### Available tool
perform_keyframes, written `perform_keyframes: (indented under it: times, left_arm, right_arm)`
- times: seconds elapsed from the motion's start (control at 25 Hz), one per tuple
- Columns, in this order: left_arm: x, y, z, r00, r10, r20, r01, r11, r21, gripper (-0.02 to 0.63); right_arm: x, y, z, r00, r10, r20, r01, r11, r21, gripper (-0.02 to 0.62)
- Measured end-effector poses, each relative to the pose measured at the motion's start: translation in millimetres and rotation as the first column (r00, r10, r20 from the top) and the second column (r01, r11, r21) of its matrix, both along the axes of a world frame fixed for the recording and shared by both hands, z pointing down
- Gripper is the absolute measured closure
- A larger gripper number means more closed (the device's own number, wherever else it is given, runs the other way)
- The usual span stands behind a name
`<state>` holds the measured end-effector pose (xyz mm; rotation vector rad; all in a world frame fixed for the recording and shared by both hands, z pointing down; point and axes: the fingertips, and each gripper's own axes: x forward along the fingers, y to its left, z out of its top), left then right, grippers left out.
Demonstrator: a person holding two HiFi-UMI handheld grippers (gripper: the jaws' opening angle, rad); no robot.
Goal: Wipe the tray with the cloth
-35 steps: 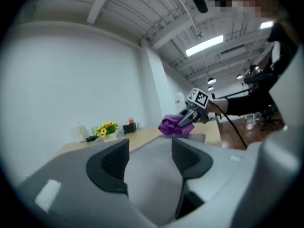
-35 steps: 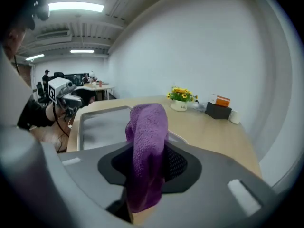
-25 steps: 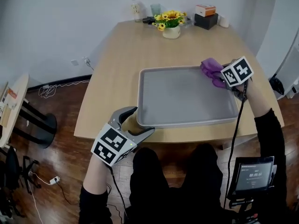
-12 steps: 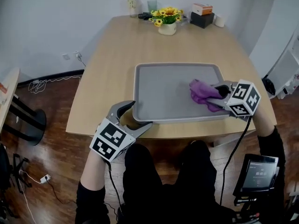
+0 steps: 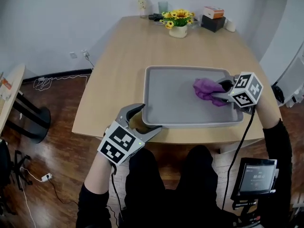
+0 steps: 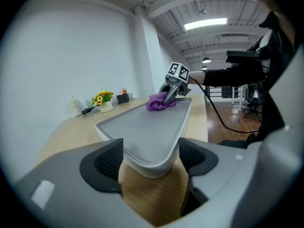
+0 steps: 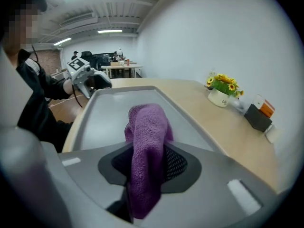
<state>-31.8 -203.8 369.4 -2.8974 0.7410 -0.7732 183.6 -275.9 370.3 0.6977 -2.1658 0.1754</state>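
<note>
Counted one tray [image 5: 180, 103], one purple cloth [image 5: 205, 88], two grippers. Found right gripper [image 5: 221, 90] clamped on cloth at tray's three o'clock, left gripper [image 5: 143, 120] clamped on seven o'clock corner.

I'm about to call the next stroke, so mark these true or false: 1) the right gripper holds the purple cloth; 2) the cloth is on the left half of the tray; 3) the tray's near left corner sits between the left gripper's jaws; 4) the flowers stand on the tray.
1) True. The right gripper is closed on the purple cloth.
2) False. The cloth lies on the right part of the tray, close to its right rim.
3) True. The left gripper has a jaw on each side of that corner.
4) False. The flowers stand on the table at its far edge, well beyond the tray.
</note>
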Motion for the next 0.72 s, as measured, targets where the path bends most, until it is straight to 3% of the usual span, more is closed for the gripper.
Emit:
perform_keyframes:
  times: [0.2,0.32,0.4,0.56,0.72]
  left_arm:
    - [-2,-3,0,1.0,0.009,0.009,-0.009,1.0,-0.017,0.252]
    - [-3,-5,3,1.0,0.01,0.018,-0.01,1.0,-0.02,0.253]
    - [-5,-5,6,1.0,0.009,0.018,-0.009,1.0,-0.02,0.253]
    - [-9,-2,8,1.0,0.005,0.013,-0.004,1.0,-0.027,0.253]
    - [-7,-3,7,1.0,-0.001,0.013,0.001,1.0,-0.028,0.253]
  right_arm:
    - [35,-90,0,0.981,0.18,-0.078,-0.175,0.983,0.064,0.477]
    - [34,-99,-1,0.978,0.202,-0.049,-0.2,0.978,0.052,0.479]
    - [22,-81,1,0.985,0.168,-0.033,-0.166,0.985,0.054,0.48]
    - [-24,-6,3,1.0,0.004,0.001,-0.004,0.998,0.057,0.48]
    - [-63,62,4,0.986,-0.163,0.024,0.163,0.987,0.013,0.479]
